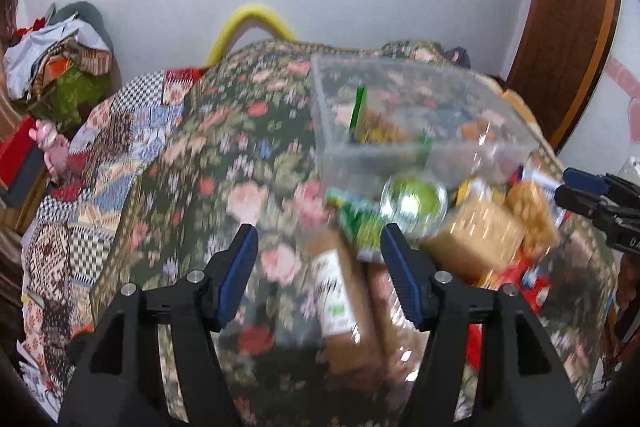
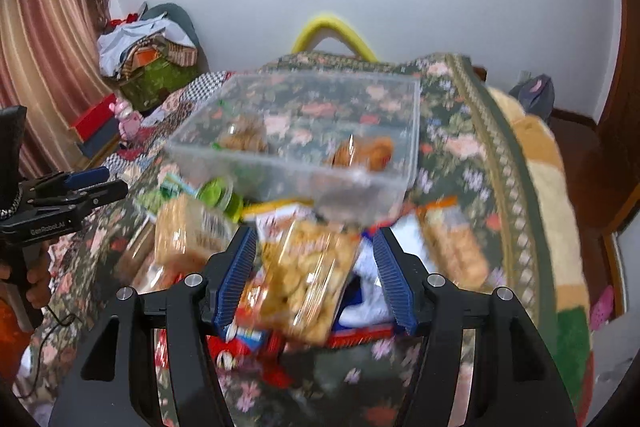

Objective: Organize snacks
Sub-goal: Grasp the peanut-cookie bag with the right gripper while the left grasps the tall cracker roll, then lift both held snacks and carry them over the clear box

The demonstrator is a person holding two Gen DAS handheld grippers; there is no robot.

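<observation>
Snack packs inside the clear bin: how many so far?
2 visible in the clear bin: a cookie pack at its left, an orange pack at its right. Blur may hide others.

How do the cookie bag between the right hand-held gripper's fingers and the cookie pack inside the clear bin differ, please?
The cookie bag lies outside the clear bin, on the snack pile; the cookie pack sits inside it. The cookie bag looks larger and is framed by the open right hand-held gripper; the cookie pack has no gripper near it. The bag's biscuits look pale yellow, the pack's darker orange-brown. Both are clear wrappers showing biscuits.
</observation>
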